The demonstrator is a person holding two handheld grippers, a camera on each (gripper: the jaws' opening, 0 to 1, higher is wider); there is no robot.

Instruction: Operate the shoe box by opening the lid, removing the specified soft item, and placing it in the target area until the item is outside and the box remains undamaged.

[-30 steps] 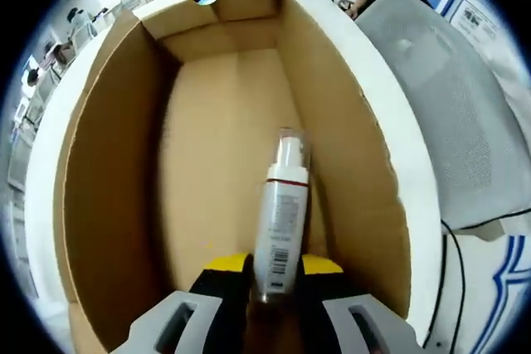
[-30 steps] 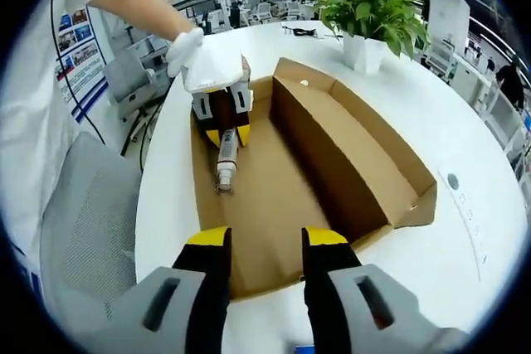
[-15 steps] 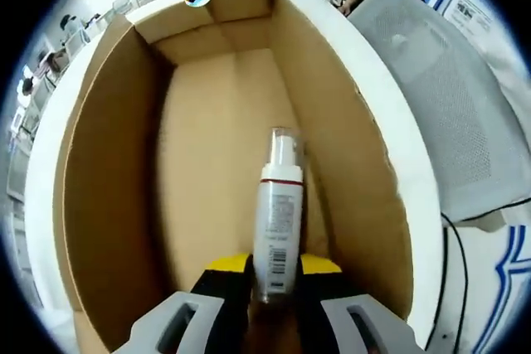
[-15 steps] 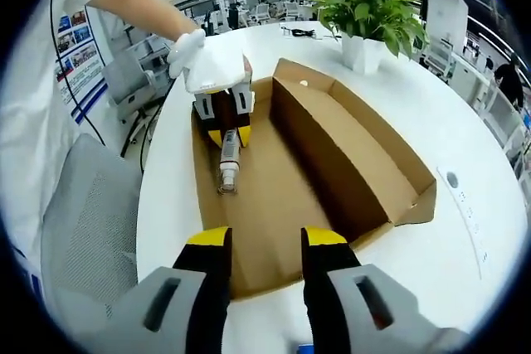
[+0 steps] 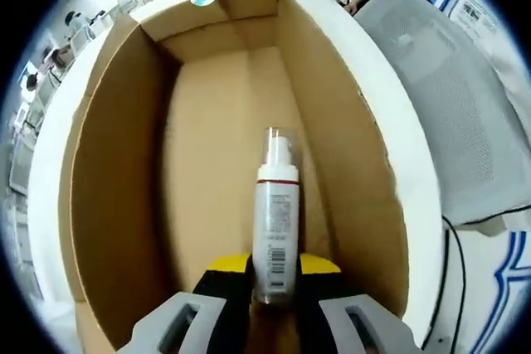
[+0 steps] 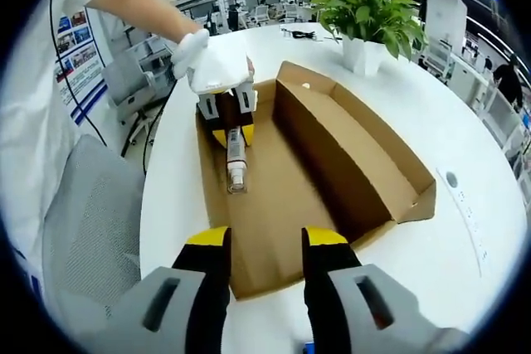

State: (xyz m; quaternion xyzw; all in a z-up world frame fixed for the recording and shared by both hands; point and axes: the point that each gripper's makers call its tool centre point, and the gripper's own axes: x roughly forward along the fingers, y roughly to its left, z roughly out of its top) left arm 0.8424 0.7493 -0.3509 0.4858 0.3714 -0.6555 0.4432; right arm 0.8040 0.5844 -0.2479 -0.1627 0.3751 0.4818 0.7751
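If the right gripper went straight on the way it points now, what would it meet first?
Probably the bottle lying in the open box, held by the left gripper; depth is unclear, so it might touch the box floor first.

White cylindrical pump bottle with clear cap [image 6: 236,157], clamped between the yellow-tipped jaws of the left gripper [image 6: 230,133], now lifted off the floor of the open brown cardboard shoe box [image 6: 348,173]. One second ago it lay lower, near the floor. The white-gloved hand [image 6: 212,60] has risen with it, over the box's far end.
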